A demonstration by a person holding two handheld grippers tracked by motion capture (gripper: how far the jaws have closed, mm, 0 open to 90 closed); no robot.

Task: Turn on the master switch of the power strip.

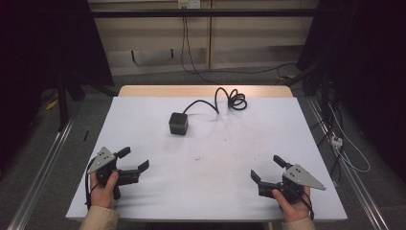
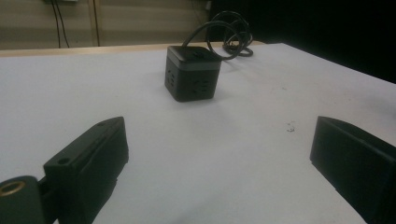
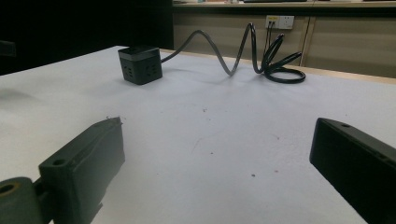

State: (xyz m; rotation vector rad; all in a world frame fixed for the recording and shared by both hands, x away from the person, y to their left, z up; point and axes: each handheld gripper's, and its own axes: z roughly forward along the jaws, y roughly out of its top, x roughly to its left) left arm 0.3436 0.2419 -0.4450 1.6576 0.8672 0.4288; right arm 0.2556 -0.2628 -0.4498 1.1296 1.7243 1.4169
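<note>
White sheeting covers the table [image 1: 210, 182], with a strip of bare wood showing along its far edge. On it, in the far middle, sits a black power cube [image 1: 178, 123], a small block with socket holes in its sides. Its black cable [image 1: 230, 98] runs from the top of the cube toward the far edge, rises in a loop and ends in a loose coil near the wooden strip.

At the near left corner a hand holds the left gripper [image 1: 133, 159], jaws spread wide with nothing between them. It is aimed inward and away, and in the left gripper view the cube [image 2: 192, 73] stands ahead, between the lines of the two jaws and well apart from them.

At the near right corner the other hand holds the right gripper [image 1: 267, 167], also spread wide and empty. In the right gripper view the cube [image 3: 140, 64] lies far ahead and to the left, with the coil [image 3: 275, 63] off to its right.

A few small dark specks mark the sheet between the grippers and the cube.
</note>
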